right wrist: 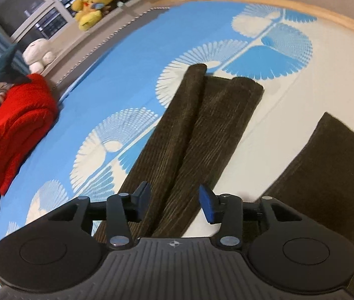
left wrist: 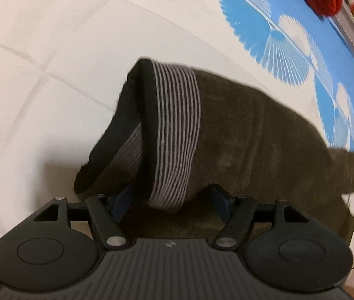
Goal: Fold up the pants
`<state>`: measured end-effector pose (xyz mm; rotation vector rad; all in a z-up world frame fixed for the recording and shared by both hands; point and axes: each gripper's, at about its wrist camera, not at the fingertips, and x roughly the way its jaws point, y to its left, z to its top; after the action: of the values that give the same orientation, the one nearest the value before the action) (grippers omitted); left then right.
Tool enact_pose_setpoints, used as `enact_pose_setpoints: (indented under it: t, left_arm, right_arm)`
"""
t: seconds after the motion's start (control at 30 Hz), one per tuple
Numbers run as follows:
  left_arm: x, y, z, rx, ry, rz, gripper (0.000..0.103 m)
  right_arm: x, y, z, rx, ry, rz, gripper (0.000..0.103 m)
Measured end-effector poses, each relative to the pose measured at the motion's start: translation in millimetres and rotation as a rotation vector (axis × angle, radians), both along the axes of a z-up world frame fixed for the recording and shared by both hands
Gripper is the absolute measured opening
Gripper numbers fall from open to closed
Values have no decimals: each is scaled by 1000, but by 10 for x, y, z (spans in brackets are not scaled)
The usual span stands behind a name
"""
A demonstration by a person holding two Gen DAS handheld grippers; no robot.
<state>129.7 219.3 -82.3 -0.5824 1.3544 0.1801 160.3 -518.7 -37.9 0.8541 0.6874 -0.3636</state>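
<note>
Dark olive corduroy pants (left wrist: 264, 130) lie on a bed sheet (left wrist: 52, 50) printed white and blue. Their striped elastic waistband (left wrist: 177, 115) gapes toward the left wrist camera. My left gripper (left wrist: 172, 200) points down over the waistband's near edge, jaws wide apart, and the band's lower loop sits between the fingers without being pinched. In the right wrist view the two pant legs (right wrist: 197, 130) stretch away side by side to their cuffs. My right gripper (right wrist: 175, 202) stands open low over the legs' near end, straddling them. Another part of the pants (right wrist: 327, 175) lies at right.
A red folded garment (right wrist: 14, 130) rests on the bed at left, with more clothes beside it. Yellow and white plush toys (right wrist: 92, 7) sit on a window ledge beyond. The bed's wooden edge (right wrist: 314, 12) curves along the far side.
</note>
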Motion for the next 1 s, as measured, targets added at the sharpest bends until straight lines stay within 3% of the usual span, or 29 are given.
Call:
enact_pose_setpoints:
  t: [0.07,0.2,0.3,0.5,0.57,0.6,0.8,1.0]
  left_arm:
    - [41,3,28,4,-14,5,72]
    - [79,-10,169,98,-61,-22,30]
    - [118,-84,359,177,-143,-66,18]
    - [125,-110,586,226,-235,-79,16]
    - [107,-105,609,221,-236,-82,16]
    - [93,-86,609,220,-237,-84,16]
    - [105,-48,627,206,-239,-65,15]
    - [-91,42,769,209,-282,-29,14]
  right_arm:
    - [135,-54,-120,25,0,0,47]
    - [436,-114,-372,63,12,8,46]
    - [651,-83,-518,72,21,21,47]
    - [939,-23,-752,86,53,22,47]
    - [984,23,-729,38,47,18,27]
    - [990,36,-700,19,42,16,4]
    - [660,-34,-248,5,-45,-46,2]
    - [-322,29,353,-67,-92,-75,2]
